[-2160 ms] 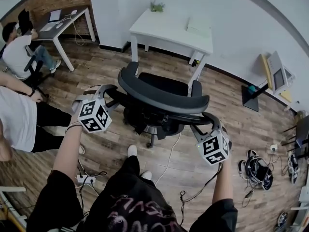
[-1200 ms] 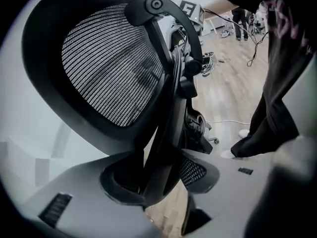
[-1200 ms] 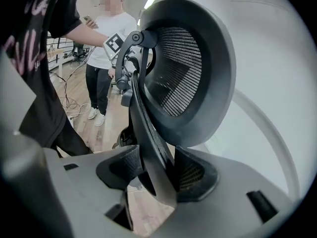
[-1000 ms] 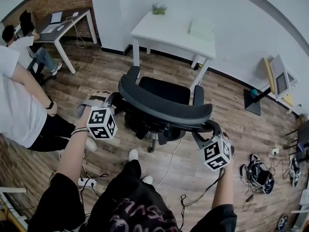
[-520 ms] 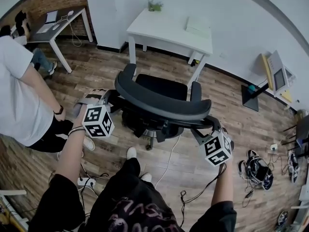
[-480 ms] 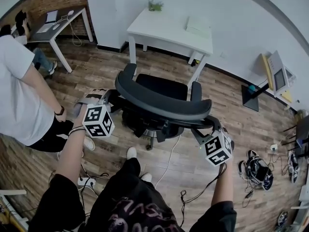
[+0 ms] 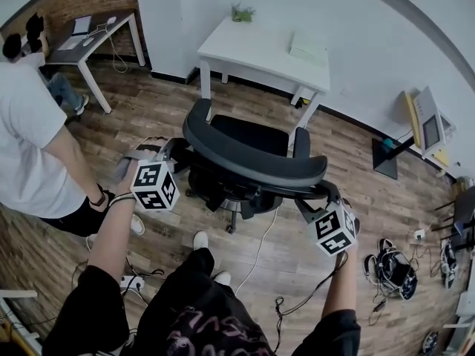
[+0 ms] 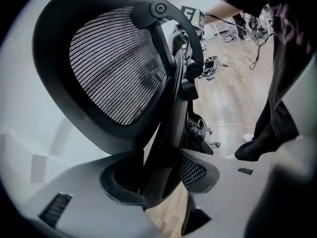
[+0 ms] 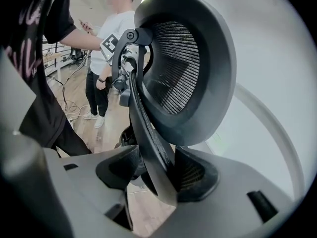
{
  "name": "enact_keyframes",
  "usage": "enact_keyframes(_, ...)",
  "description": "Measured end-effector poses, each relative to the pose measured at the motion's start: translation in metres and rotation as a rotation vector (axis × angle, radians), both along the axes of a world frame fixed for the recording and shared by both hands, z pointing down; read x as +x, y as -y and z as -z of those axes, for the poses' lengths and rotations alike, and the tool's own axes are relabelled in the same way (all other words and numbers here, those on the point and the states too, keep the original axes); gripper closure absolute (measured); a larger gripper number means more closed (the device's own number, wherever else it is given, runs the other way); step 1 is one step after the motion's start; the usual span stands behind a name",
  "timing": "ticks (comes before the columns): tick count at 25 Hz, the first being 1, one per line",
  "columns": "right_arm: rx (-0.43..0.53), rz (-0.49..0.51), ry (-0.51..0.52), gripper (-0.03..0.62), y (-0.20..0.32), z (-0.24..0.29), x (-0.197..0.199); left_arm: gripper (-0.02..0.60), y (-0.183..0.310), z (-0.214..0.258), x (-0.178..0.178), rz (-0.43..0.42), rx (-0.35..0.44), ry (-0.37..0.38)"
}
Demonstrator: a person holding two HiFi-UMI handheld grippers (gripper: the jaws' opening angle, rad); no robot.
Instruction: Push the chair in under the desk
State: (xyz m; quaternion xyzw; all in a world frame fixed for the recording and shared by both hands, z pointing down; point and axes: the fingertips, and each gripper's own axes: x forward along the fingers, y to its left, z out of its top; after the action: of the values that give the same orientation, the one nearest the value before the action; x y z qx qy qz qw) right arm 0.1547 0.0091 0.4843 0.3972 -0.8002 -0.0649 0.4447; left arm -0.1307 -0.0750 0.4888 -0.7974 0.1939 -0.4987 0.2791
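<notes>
Both edges of chair [image 7: 252, 163] backrest clamped: left gripper [image 8: 159, 181] on left edge, right gripper [image 9: 157, 175] on right; desk [image 7: 260, 47] near, ahead of chair.

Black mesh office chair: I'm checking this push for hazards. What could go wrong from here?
The white cable on the floor runs under the black mesh chair and could snag its wheels. The armrests look about as far apart as the legs of the white desk, so one might strike.
</notes>
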Motion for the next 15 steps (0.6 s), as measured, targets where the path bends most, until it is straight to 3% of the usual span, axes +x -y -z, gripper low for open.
enact_keyframes(15,0.006,-0.007,0.002,0.353,0.066,-0.010,0.011,0.367,0.067,-0.009,0.012,0.000,0.004,-0.023)
